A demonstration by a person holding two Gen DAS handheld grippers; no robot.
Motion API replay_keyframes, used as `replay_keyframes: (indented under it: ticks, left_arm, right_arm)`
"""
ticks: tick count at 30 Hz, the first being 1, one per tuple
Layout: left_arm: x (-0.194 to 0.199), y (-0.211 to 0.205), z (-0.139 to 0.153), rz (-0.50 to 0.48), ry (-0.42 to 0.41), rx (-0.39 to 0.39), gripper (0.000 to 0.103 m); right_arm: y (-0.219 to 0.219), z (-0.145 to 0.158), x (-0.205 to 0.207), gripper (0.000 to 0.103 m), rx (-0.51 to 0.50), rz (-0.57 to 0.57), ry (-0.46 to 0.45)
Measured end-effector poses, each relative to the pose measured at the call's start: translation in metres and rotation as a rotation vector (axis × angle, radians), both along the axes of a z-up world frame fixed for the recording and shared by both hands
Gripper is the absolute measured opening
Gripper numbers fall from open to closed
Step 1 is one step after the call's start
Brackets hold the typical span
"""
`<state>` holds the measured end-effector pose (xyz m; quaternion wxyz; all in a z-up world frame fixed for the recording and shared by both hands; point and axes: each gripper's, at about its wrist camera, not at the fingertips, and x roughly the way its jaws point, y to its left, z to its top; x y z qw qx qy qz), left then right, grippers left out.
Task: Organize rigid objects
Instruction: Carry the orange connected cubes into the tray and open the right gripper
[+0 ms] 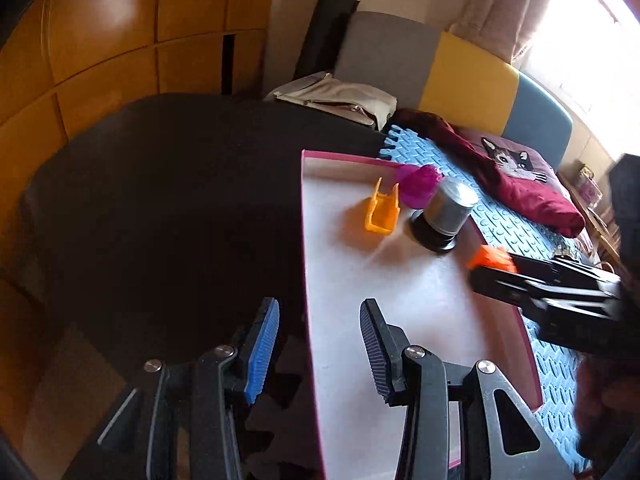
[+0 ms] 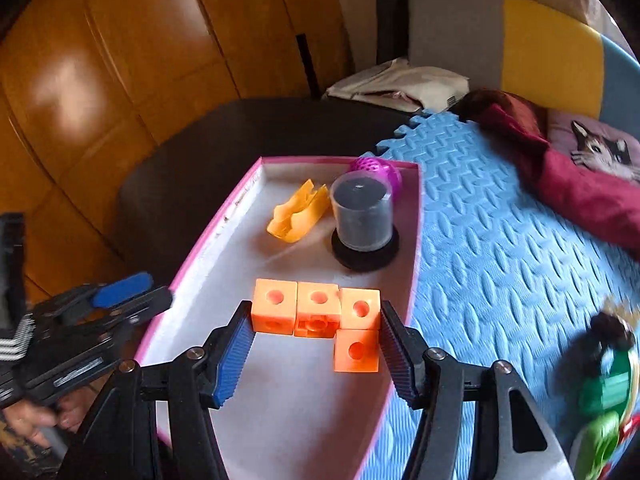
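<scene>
A pink-rimmed white tray (image 2: 224, 224) (image 1: 303, 216) holds a yellow-orange plastic clip (image 2: 298, 210) (image 1: 382, 210), a purple perforated ball (image 2: 374, 168) (image 1: 420, 184) and a grey cylinder on a black base (image 2: 362, 216) (image 1: 446, 210). My right gripper (image 2: 316, 344) (image 1: 520, 280) is shut on an L-shaped piece of joined orange cubes (image 2: 320, 312) (image 1: 490, 258), held over the tray. My left gripper (image 1: 318, 354) (image 2: 132, 292) is open and empty at the tray's left rim.
The tray lies on a blue foam mat (image 2: 500, 240) beside a black mat (image 1: 160, 200). A maroon cloth (image 2: 580, 188) and a cat-print cushion (image 1: 512, 160) lie behind. Green and dark toys (image 2: 608, 392) sit at the right. Wooden cabinets (image 2: 120, 60) stand at the left.
</scene>
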<state>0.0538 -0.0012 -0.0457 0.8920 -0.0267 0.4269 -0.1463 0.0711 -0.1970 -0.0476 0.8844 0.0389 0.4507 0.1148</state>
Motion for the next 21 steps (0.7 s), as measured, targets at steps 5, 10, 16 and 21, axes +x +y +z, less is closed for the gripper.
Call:
replay_keyframes:
  ticks: [5, 10, 16, 21]
  left_arm:
    - [0.0, 0.002, -0.004, 0.003, 0.008, -0.003, 0.043]
    - [-0.001, -0.001, -0.004, -0.009, 0.003, 0.0, 0.043]
    - [-0.004, -0.005, -0.003, -0.022, 0.001, 0.013, 0.043]
    - [-0.008, -0.009, -0.001, -0.031, -0.006, 0.02, 0.043]
  right_arm:
    - [0.007, -0.025, 0.024, 0.059, -0.072, -0.017, 0.073]
    - [0.003, -0.024, 0.021, 0.062, -0.035, -0.03, 0.072]
    - [-0.003, -0.018, 0.011, 0.062, 0.002, -0.049, 0.043]
    - [-0.006, -0.015, 0.001, 0.063, 0.015, -0.075, 0.034]
